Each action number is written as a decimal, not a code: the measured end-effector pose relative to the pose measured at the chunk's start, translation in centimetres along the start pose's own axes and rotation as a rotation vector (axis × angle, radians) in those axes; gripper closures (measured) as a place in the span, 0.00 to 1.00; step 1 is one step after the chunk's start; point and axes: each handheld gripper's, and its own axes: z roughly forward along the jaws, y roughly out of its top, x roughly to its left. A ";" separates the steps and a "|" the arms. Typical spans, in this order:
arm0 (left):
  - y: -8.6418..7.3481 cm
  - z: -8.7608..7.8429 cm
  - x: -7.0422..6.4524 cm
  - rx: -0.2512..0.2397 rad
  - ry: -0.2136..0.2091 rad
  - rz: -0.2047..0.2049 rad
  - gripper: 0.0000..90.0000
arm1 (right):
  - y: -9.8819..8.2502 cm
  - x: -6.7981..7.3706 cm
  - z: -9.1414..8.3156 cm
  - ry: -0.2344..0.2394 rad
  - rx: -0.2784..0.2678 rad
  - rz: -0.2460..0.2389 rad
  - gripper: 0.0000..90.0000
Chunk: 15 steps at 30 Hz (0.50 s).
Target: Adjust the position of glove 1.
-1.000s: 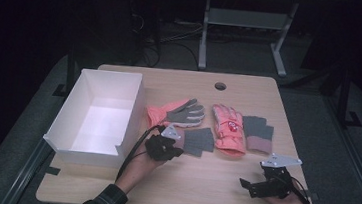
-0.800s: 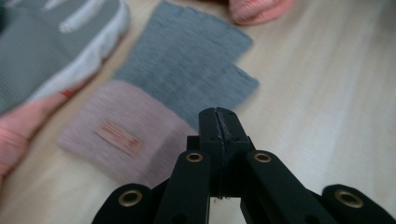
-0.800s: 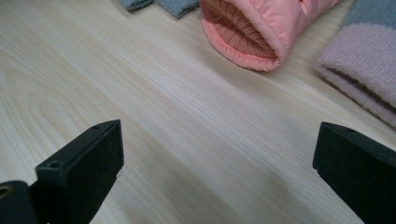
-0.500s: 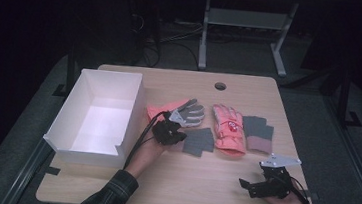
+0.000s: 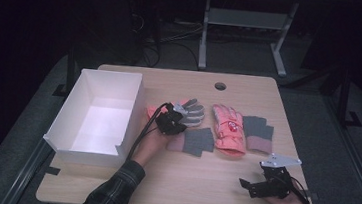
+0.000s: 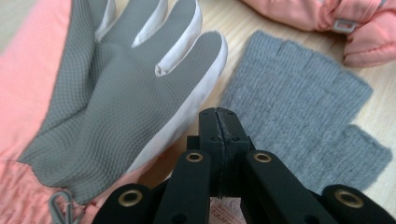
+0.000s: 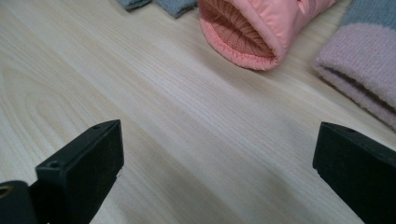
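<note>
Since a second ago our left gripper (image 5: 173, 123) has slid forward onto the glove (image 6: 116, 93), jaws pressed together and empty. That glove, pink with a grey textured palm, lies mid-table beside the white box (image 5: 133, 108). Our right gripper (image 5: 261, 185) rests spread near the front edge.

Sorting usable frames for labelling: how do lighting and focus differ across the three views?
High view: table lit, surroundings nearly black, detail soft. Left gripper view: bright, the grey-palmed glove shows crisp weave, the near left gripper slightly soft. Right gripper view: even light, wood grain sharp, the pink glove cuff clear.
</note>
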 end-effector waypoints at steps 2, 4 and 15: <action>0.0 0.0 0.0 0.009 -0.003 -0.001 1.00 | 0.0 0.0 0.0 0.001 0.000 -0.003 0.02; -0.1 -0.1 -0.2 0.017 -0.006 0.009 1.00 | 0.0 0.0 -0.1 -0.001 0.002 -0.002 0.02; -1.1 -0.9 -1.4 0.066 -0.044 0.024 1.00 | 0.0 0.0 -0.1 0.002 0.000 -0.002 0.02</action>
